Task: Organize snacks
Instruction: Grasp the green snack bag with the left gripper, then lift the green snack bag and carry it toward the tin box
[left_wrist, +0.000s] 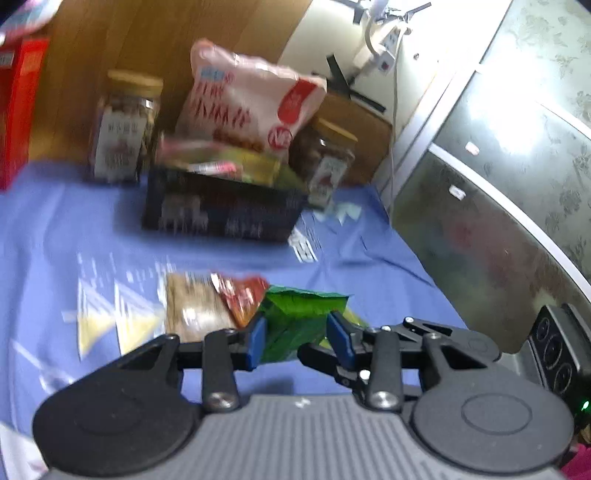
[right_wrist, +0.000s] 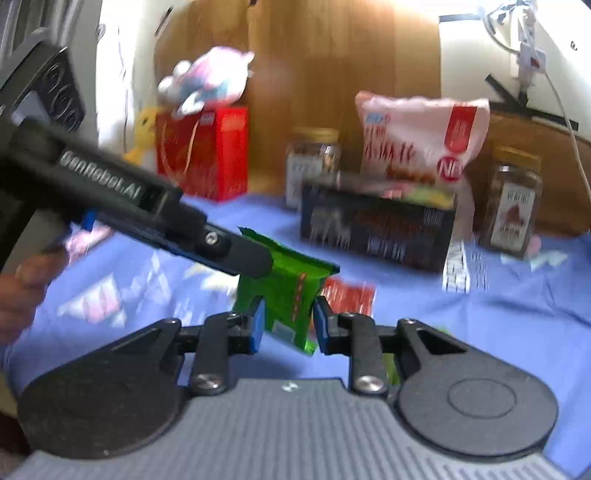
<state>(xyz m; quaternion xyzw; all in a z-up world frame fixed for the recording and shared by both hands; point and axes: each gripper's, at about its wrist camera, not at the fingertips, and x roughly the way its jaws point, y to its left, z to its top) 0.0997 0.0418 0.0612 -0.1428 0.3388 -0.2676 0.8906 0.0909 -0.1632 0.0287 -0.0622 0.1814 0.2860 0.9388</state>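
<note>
A green snack packet is held up off the blue cloth. My left gripper is shut on it; in the right wrist view it reaches in from the left and grips the packet's top edge. My right gripper is open, its blue pads either side of the packet's lower end, apart from it. A red packet and a tan packet lie on the cloth below. A black basket at the back holds a large pink bag and other packets.
Two glass jars flank the basket. A red box with a plush toy on top stands at the back left. A wooden board backs the bed. A metal cabinet lies right.
</note>
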